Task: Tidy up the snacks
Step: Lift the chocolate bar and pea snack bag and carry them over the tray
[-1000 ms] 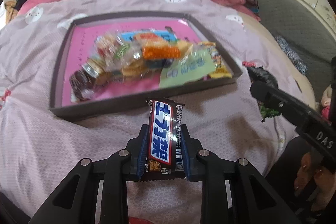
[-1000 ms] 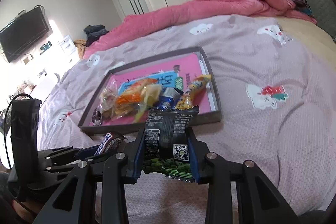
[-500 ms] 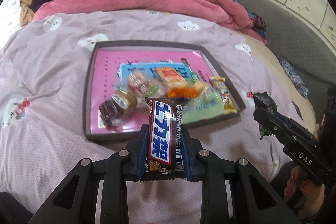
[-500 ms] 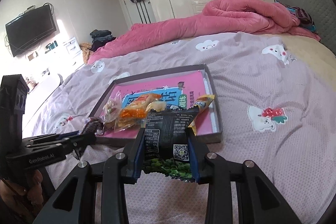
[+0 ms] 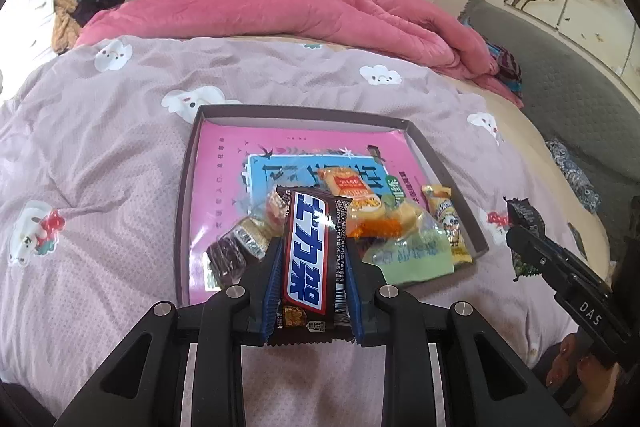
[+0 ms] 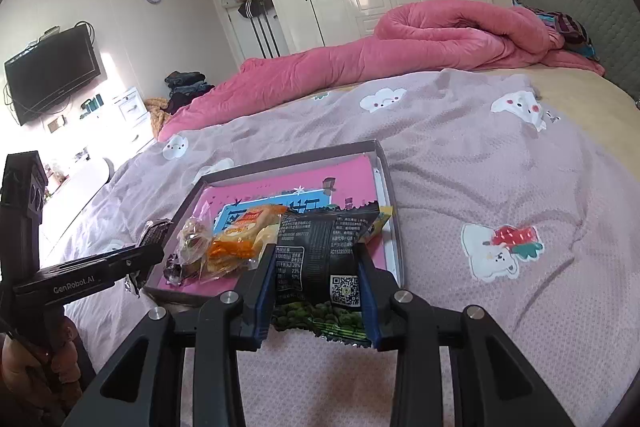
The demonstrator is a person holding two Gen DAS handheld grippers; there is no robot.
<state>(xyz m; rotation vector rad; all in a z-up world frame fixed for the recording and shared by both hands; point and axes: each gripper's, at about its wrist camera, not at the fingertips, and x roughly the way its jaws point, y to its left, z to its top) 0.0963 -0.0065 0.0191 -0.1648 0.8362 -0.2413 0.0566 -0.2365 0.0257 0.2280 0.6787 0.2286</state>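
1. Brown-wrapped chocolate bar [image 5: 310, 259] is clamped in the left gripper [image 5: 312, 291], long axis along the fingers, pointing at the tray [image 5: 186, 195].
2. Black pea packet [image 6: 320, 263] is pinched across its width by the right gripper [image 6: 316, 297].
3. Tray lies straight ahead of both; its near rim is just beyond each snack's tip.
4. Snack pile [image 5: 360, 211] is bunched at the near-right of the tray; pink floor at far-left is judged free for the drop.
5. Left gripper is judged nearer.

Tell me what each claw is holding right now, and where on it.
Left claw: chocolate bar, gripped across its near end. Right claw: black pea packet, pinched across its lower half.
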